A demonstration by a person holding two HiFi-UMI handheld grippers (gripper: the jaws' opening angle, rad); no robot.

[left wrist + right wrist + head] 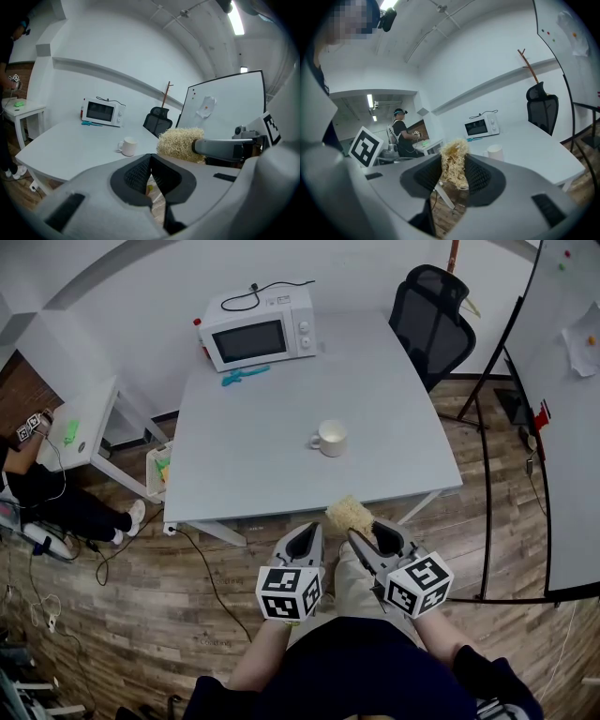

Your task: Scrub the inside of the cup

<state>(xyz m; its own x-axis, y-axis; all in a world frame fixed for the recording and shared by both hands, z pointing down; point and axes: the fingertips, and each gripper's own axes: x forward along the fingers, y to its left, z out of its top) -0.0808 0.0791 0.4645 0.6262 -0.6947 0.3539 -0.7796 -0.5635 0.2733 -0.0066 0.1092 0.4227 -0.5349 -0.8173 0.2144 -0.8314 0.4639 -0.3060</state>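
Pinching a straw-coloured fibrous scrubber (453,161), the right gripper (454,174) is seen with its jaws closed on the pad, and much of the wad stands free beyond the tips. Just beside it, at 9 o'clock in the head view, the left gripper (150,169) is held with its jaws pressed together and nothing between them. Both are poised off the near edge of the table (281,399), above the floor. The cup (331,438), white and upright, is found on the table at about 12 o'clock from the scrubber, well apart from both tools. Its handle is turned to 9 o'clock, and it is steadied by nothing.

Several risks can be judged from this. The cup could be pushed along or tipped if the scrubber were driven in before the cup had been braced, since the shut left jaws would first have to be opened to take the handle or wall. The loose pad could be folded against the rim instead of entering the mouth, or dragged out of the pinch by friction inside. The microwave (258,329), at 11 o'clock from the cup, is judged too far off to be struck.
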